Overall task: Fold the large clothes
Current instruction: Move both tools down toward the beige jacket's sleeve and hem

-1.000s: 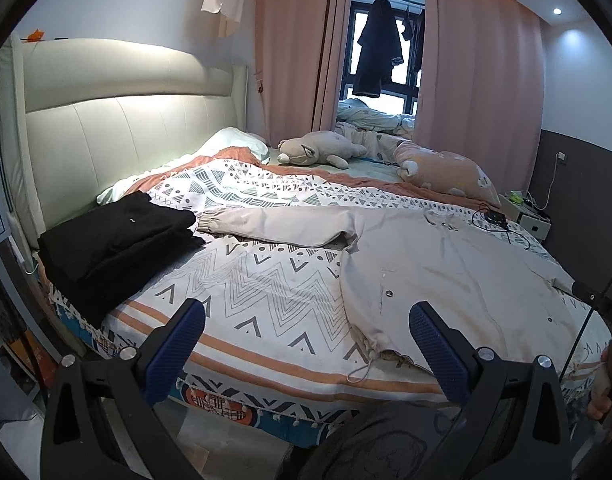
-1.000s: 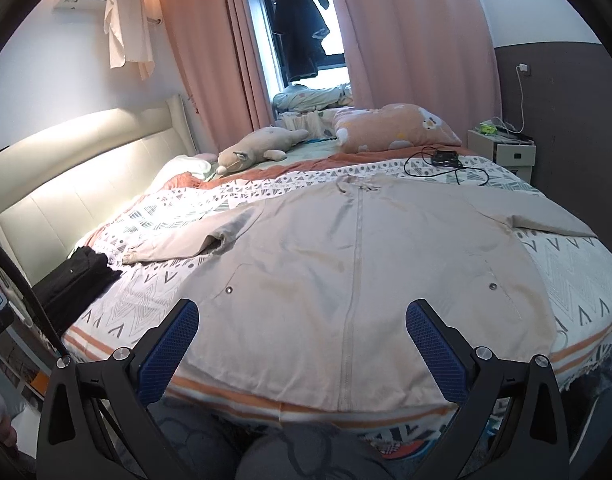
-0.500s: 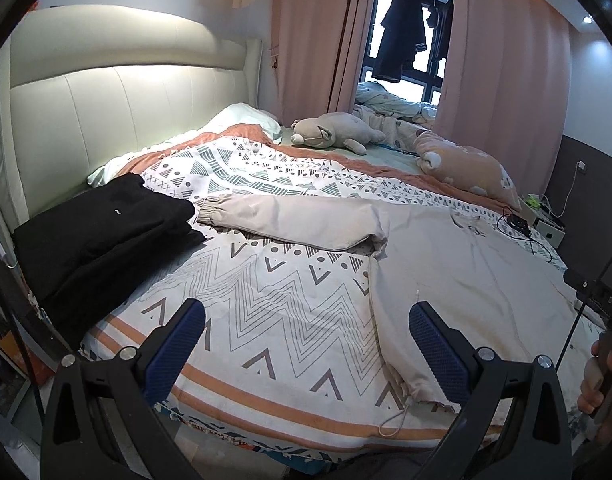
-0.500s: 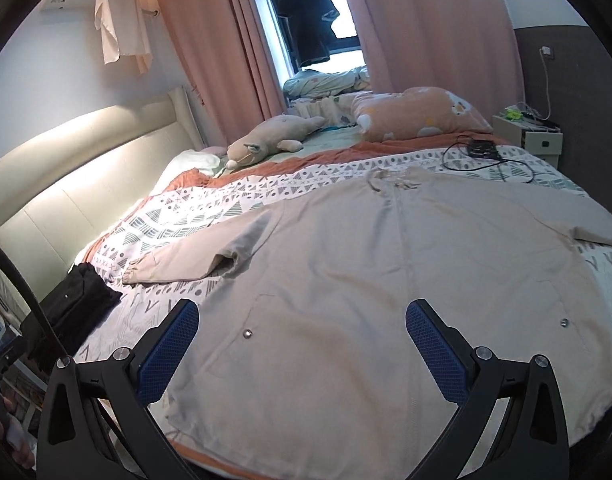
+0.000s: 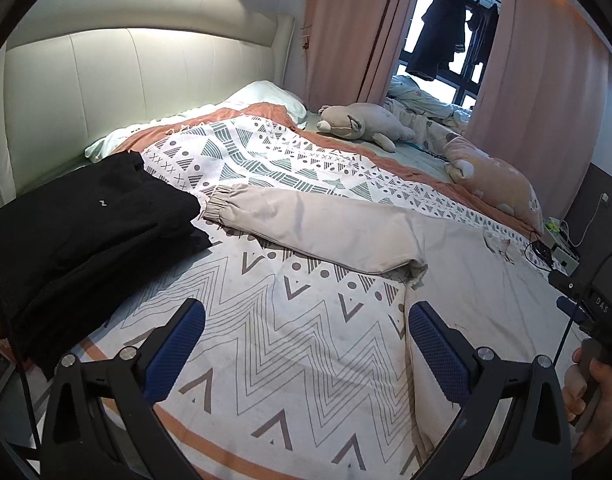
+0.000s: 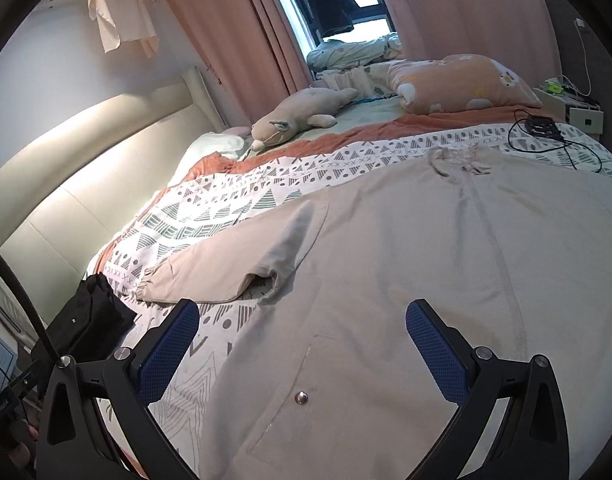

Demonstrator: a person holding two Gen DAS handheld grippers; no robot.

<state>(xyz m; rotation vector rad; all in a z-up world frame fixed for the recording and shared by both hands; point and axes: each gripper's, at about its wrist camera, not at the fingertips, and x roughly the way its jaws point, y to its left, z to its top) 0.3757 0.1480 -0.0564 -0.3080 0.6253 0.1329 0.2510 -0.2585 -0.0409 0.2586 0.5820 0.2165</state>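
Left wrist view showed my left tongs [image 5: 306,336] spread apart and empty above the patterned white bedspread [image 5: 265,344], with the beige long-sleeved zip jacket [image 5: 486,280] lying flat to the right, its sleeve [image 5: 314,228] stretched toward a folded black garment stack [image 5: 77,232] at the near left. My right tongs [image 6: 301,340] were likewise apart, holding nothing, poised over the jacket's front. I judged the black stack done; the jacket was spread out but no fold was yet made: sleeves, then body, remained.
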